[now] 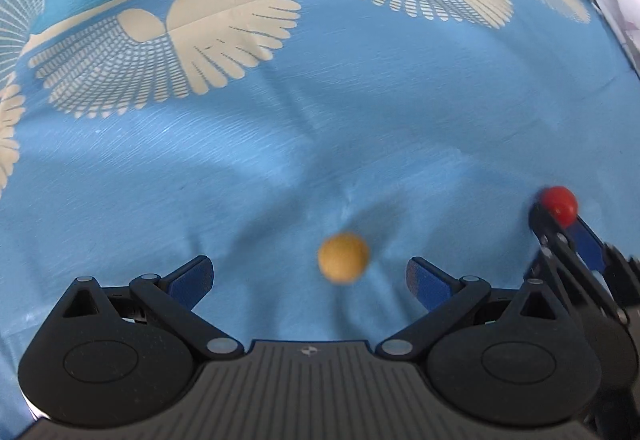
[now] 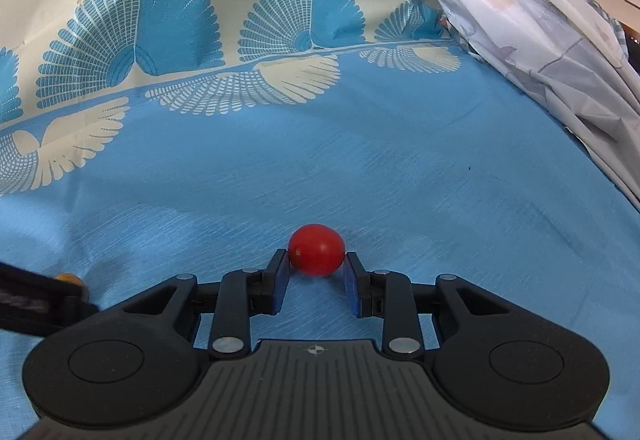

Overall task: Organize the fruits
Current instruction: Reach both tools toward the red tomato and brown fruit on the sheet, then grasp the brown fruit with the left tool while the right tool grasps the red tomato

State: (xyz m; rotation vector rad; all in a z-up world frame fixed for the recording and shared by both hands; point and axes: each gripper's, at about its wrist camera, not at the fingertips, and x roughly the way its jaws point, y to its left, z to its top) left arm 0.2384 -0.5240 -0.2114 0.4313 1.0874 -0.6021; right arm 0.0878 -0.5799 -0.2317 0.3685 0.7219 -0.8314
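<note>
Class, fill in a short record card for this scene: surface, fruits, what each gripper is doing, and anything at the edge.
surface: blue cloth with a cream fan pattern
fruits: red tomato; small orange fruit
right gripper: shut on the red tomato
left gripper: open, orange fruit lying on the cloth between its fingers, untouched
edge: pale printed sheet bunched at the right

Left tongs (image 1: 310, 280) spread wide, angled down; right tongs (image 2: 316, 272) clamped, holding.
</note>
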